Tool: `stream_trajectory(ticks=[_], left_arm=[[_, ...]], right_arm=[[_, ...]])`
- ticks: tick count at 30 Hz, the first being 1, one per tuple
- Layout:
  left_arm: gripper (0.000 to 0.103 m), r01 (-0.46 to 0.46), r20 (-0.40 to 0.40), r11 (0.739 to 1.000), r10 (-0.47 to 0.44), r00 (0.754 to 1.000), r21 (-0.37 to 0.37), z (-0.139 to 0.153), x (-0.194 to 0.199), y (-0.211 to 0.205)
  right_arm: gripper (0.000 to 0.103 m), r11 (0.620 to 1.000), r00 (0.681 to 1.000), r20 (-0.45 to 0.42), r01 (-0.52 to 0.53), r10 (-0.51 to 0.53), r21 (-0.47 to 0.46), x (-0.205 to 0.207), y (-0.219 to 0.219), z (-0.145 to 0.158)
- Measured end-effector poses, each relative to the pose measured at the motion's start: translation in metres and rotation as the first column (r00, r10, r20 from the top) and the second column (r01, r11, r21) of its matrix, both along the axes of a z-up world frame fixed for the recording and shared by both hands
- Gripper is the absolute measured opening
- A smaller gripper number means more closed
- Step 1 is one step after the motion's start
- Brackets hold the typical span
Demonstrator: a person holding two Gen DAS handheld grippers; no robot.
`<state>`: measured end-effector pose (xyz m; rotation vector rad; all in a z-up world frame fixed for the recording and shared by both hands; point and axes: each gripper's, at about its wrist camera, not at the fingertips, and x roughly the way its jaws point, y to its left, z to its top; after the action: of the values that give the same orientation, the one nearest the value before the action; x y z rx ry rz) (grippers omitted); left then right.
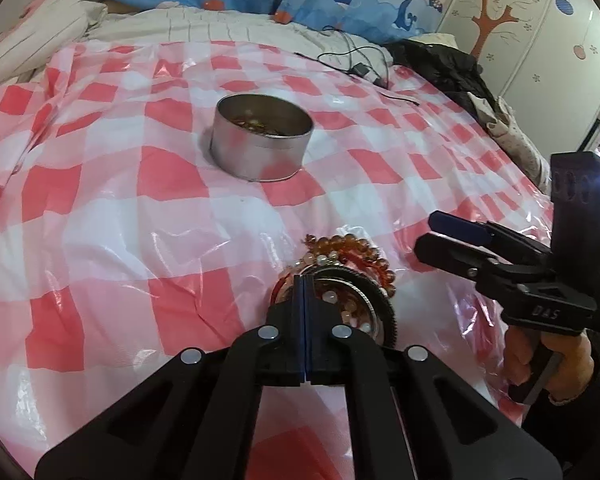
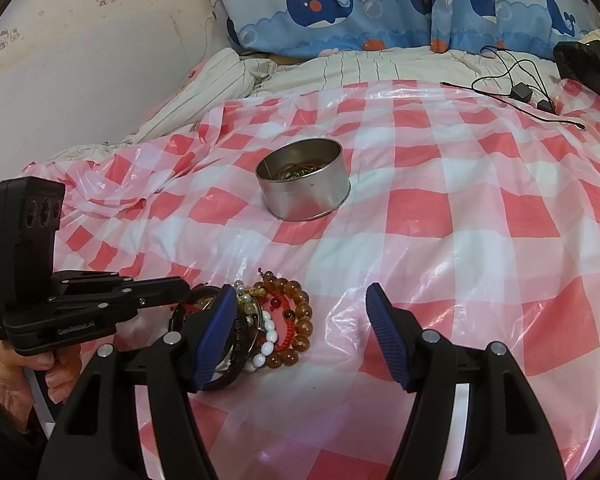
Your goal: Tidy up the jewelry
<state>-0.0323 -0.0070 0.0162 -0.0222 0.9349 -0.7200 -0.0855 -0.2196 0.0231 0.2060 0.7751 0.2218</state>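
The left gripper point(image 1: 303, 280) is fully closed, tips at the bracelet pile point(image 2: 276, 320) on the checked sheet point(image 2: 460, 220). The right gripper point(image 2: 300, 312) stands wide, empty, beside the pile. The tin point(image 2: 304, 184) sits beyond, well apart.
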Motion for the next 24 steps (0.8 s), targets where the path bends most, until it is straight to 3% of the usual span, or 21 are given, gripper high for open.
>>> stream_trajectory(ticks=[10,14,18,19,20,22,24], left_arm=[[0.0,-0.057,0.012,0.991,0.058,0.998,-0.119,0.016,0.005,0.022],[0.0,-0.064,0.019,0.992,0.066,0.998,-0.111,0.017,0.005,0.023],[0.002,-0.046,-0.003,0.998,0.045,0.999,-0.042,0.006,0.006,0.012],[0.012,-0.044,-0.002,0.999,0.044,0.999,-0.004,0.001,0.006,0.006],[0.029,-0.036,0.003,0.999,0.036,0.999,0.032,-0.004,0.006,0.0],[0.045,-0.046,0.006,0.996,0.046,0.999,0.072,-0.01,0.006,-0.005],[0.045,-0.039,-0.023,0.998,0.04,0.999,0.058,-0.014,0.007,-0.006]], right_arm=[[0.065,1.0,1.0,0.002,0.002,-0.002,0.0,0.0,0.0,0.0],[0.065,1.0,1.0,0.001,0.002,-0.002,0.001,0.0,0.0,0.0],[0.066,1.0,1.0,-0.004,-0.004,0.004,-0.003,0.0,0.001,-0.001],[0.066,1.0,1.0,-0.005,-0.007,0.007,-0.003,0.001,0.002,-0.001],[0.066,1.0,1.0,-0.007,-0.009,0.009,-0.006,0.001,0.002,-0.002],[0.066,1.0,1.0,-0.008,-0.011,0.011,-0.006,0.0,0.003,-0.002],[0.066,1.0,1.0,-0.008,-0.011,0.011,-0.005,0.0,0.003,-0.002]])
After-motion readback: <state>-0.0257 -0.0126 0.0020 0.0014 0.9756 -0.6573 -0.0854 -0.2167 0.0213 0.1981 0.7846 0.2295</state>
